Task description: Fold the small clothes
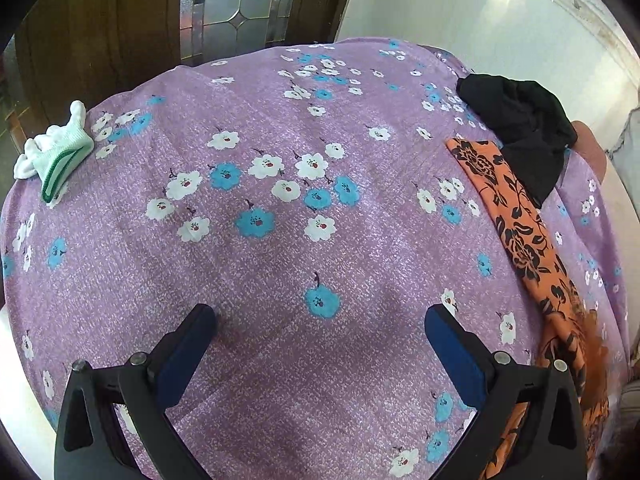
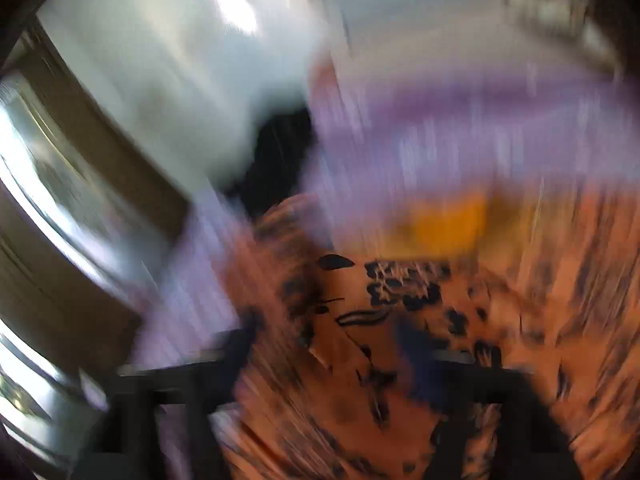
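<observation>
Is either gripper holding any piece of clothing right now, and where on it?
The left gripper holds nothing, jaws open over the purple sheet. The right gripper sits over the orange cloth; blur hides any hold.

This is a room in a home. A soft surface, a bed or a padded table, is draped with a purple floral sheet (image 1: 280, 240) printed with white and blue flowers. Small laundry lies on it: a mint-green and white sock (image 1: 56, 158) at one edge, a black garment (image 1: 524, 132) and an orange cloth with black flowers (image 1: 520, 240) at the other. Behind stands a dark wooden door (image 1: 100, 28) with a leaded glass panel (image 1: 236, 4), beside a pale painted wall (image 1: 460, 12) with stained, peeling patches near the top
</observation>
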